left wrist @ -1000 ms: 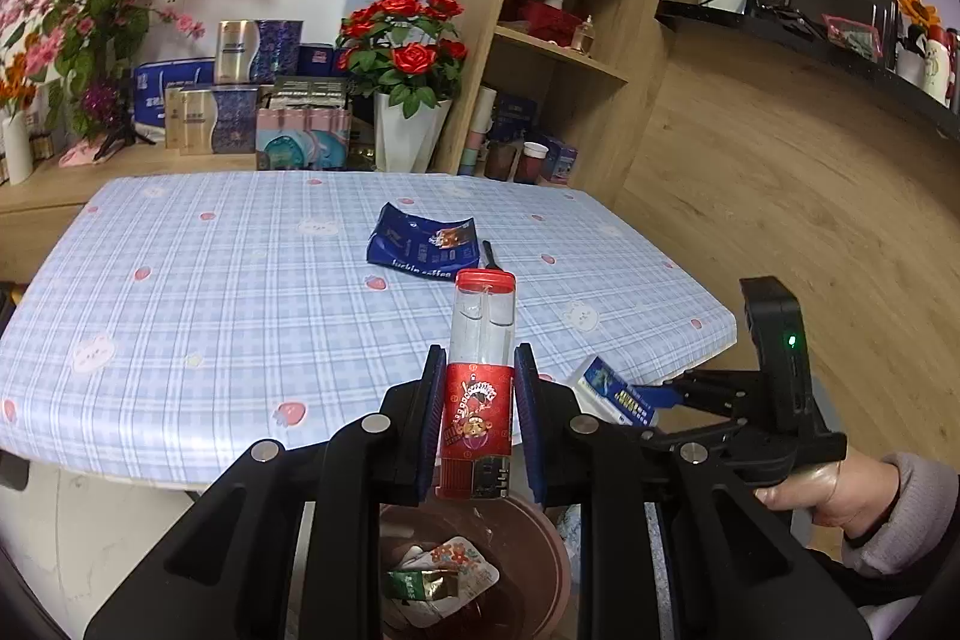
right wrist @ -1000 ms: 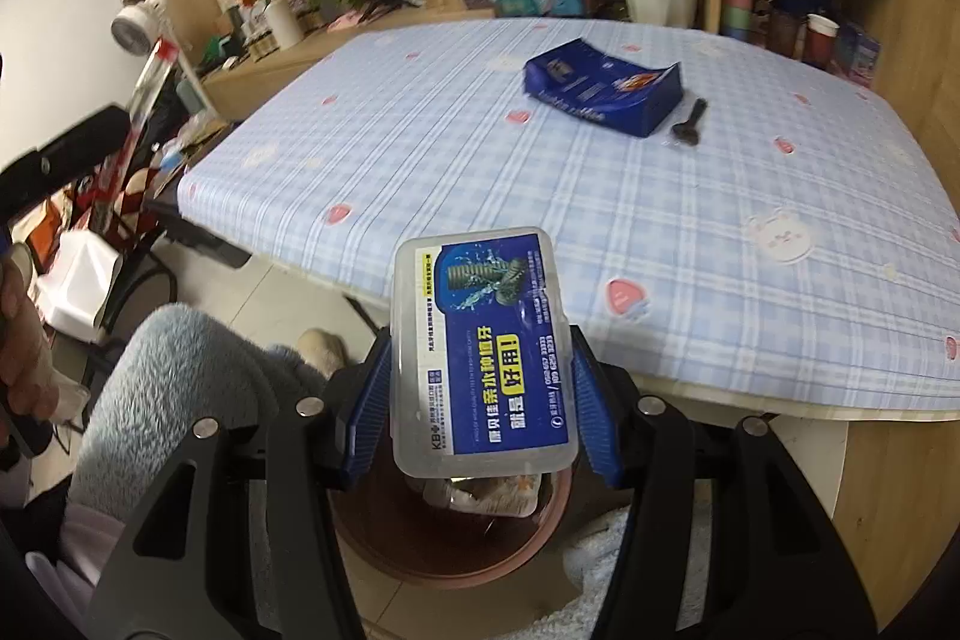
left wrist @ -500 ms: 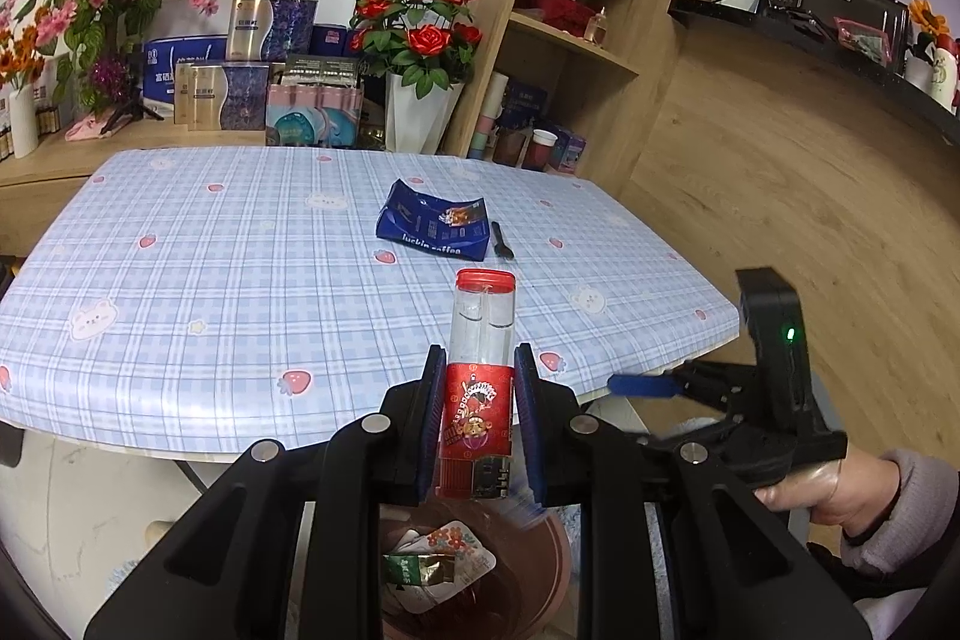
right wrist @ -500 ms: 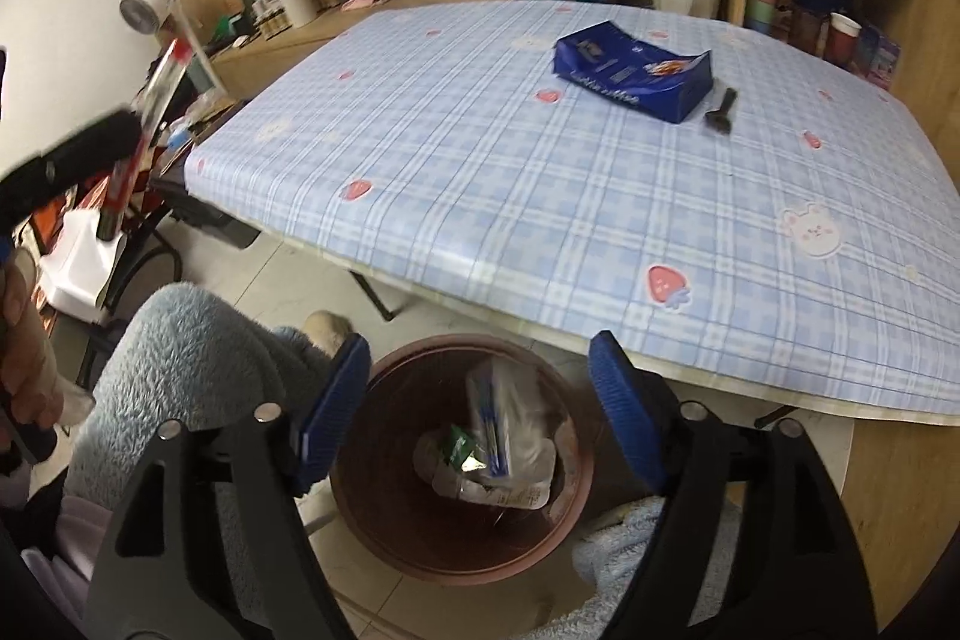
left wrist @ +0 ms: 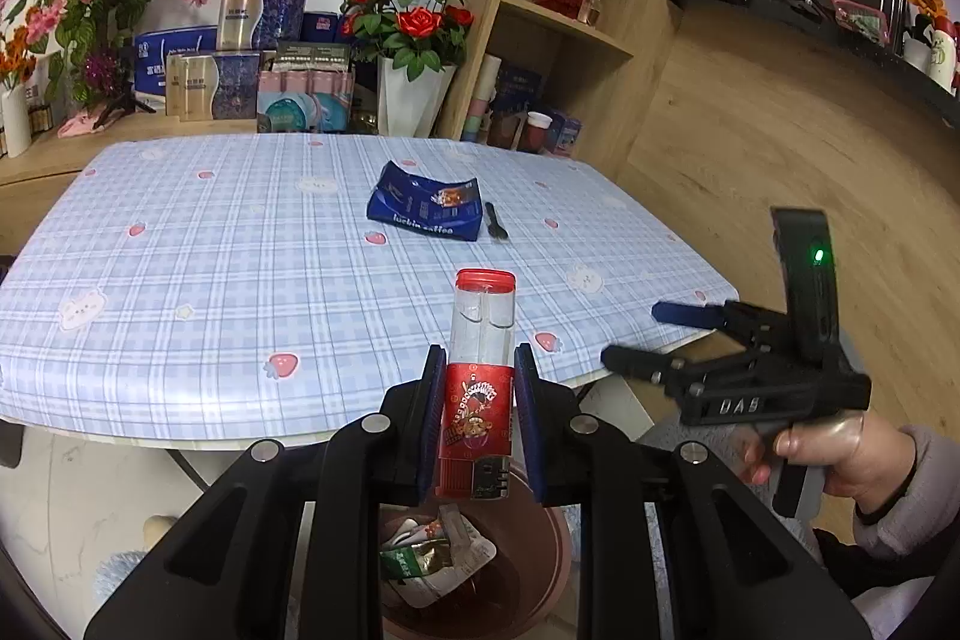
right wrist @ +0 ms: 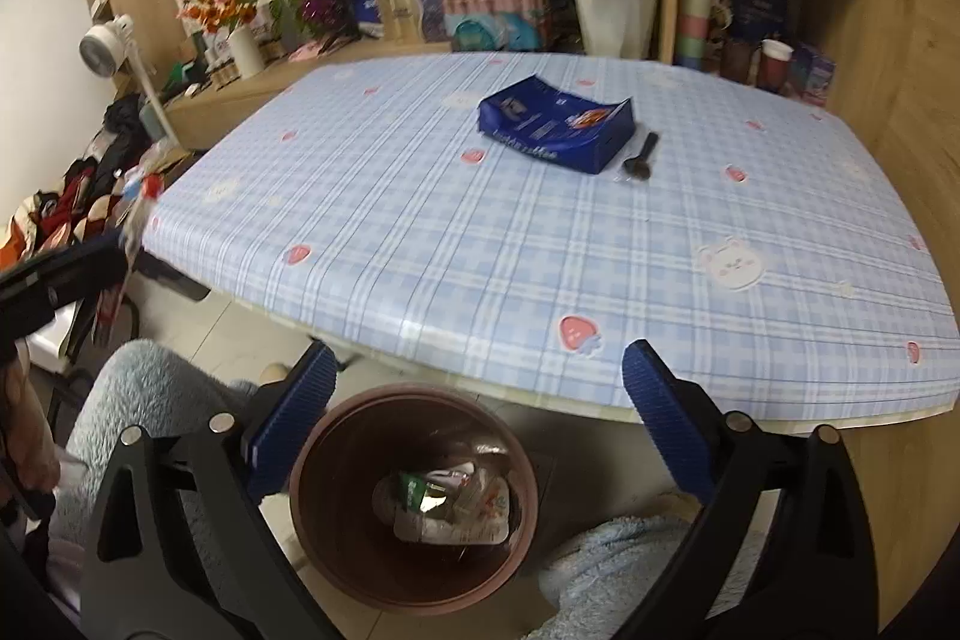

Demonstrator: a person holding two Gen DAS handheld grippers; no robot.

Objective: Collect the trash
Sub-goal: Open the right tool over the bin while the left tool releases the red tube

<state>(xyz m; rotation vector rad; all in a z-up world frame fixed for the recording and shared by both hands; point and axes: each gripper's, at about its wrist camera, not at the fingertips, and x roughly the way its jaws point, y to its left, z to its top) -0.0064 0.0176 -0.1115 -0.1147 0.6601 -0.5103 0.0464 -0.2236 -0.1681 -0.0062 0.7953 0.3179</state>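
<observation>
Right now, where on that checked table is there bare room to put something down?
Nearly all of the table is free: the whole near half up to the front edge, and the left side. Only the blue packet and the small black spoon beside it occupy the far middle. The ledge behind is crowded.

Surface [right wrist: 540,244]: blue-white plaid cloth w/ strawberry & bunny prints. On it, far side near centre: dark blue coffee pouch [right wrist: 555,124], lying flat, a bit crumpled. Just beside it on the right, a small black utensil [right wrist: 641,155], too small to tell spoon or fork.

Floor [right wrist: 240,328]: pale tile under the surface's near edge. Brown round bin [right wrist: 414,496] stands on it, holding wrappers & clear plastic packs [right wrist: 450,505].
</observation>
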